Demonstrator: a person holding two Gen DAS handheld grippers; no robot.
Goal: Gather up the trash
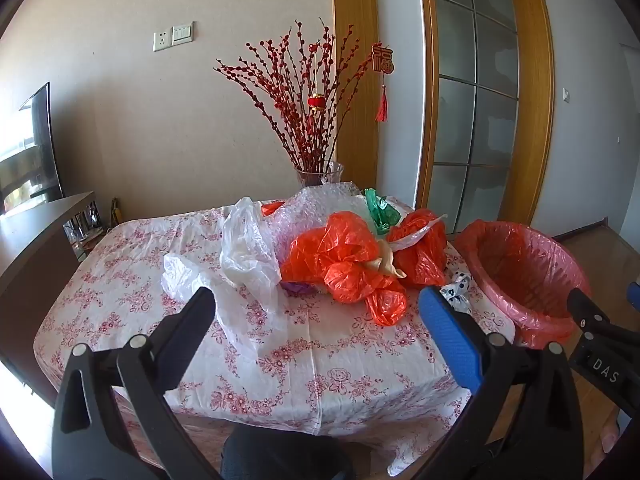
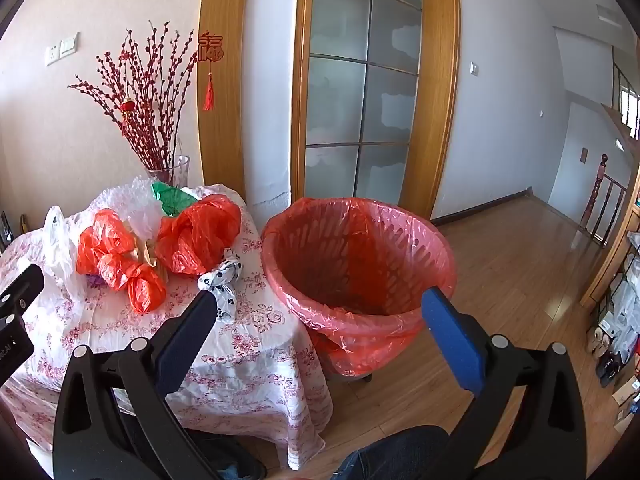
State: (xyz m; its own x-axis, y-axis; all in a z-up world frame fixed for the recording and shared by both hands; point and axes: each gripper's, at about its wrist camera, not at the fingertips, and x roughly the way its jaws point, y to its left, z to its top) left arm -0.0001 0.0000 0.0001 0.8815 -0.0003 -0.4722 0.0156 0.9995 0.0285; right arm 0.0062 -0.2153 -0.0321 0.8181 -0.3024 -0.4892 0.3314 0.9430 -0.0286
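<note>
A heap of crumpled plastic lies on the floral tablecloth [image 1: 304, 360]: orange bags [image 1: 344, 264], a white bag [image 1: 248, 252], bubble wrap [image 1: 316, 204], a green bag [image 1: 380, 210] and a small black-spotted white bag [image 1: 456, 286]. The heap also shows in the right wrist view, with orange bags [image 2: 196, 236] and the spotted bag [image 2: 224, 280]. A bin lined with a red bag [image 2: 356, 264] stands on the floor right of the table [image 1: 520, 268]. My left gripper [image 1: 320, 304] is open and empty, above the table's front. My right gripper [image 2: 320, 304] is open and empty, near the bin's front rim.
A glass vase of red branches [image 1: 320, 172] stands at the table's back edge against the wall. A dark cabinet [image 1: 36, 248] is to the left. A glass-panelled wooden door [image 2: 360, 100] is behind the bin. Wooden floor [image 2: 520, 280] stretches right, toward a stair railing and shelves.
</note>
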